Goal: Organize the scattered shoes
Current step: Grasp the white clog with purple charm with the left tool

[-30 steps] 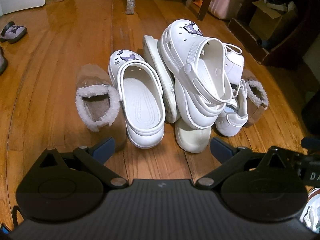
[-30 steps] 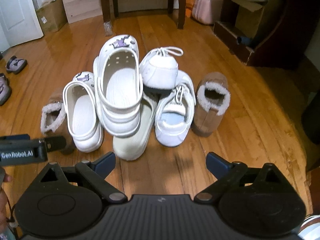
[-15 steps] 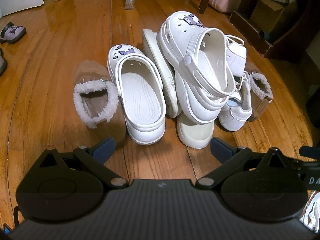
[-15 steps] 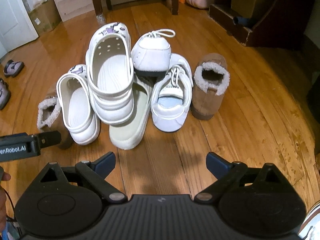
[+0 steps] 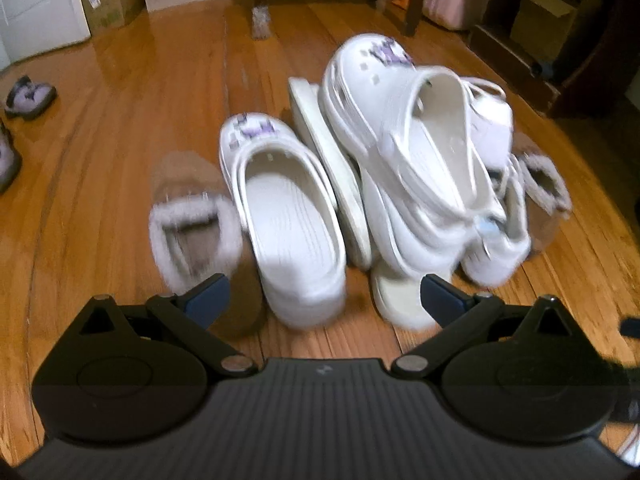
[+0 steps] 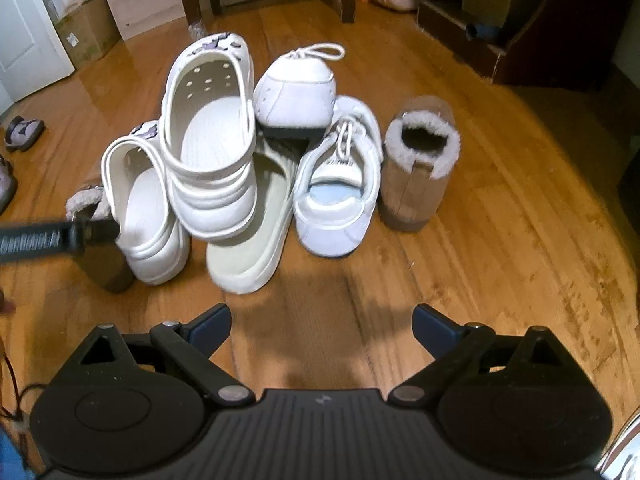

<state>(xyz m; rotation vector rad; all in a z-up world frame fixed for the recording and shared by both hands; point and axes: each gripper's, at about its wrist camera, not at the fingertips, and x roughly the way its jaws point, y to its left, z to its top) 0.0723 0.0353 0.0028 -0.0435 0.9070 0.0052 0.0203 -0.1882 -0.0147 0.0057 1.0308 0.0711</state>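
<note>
A heap of shoes is seen on the wooden floor. A white clog [image 6: 144, 208] with purple charms lies flat at nine o'clock of the heap; a second white clog [image 6: 208, 136] is propped tilted on top at the centre. A cream slide [image 6: 252, 236] lies beneath it. A white sneaker [image 6: 340, 192] sits at three o'clock, another sneaker [image 6: 296, 96] stacked behind it. One fur-lined tan slipper [image 6: 418, 164] stands at the far right, its mate [image 5: 196, 220] at the far left.

Clog [image 6: 210, 152] atop slide [image 6: 252, 232] (sneakers [image 6: 340, 192] right)
</note>
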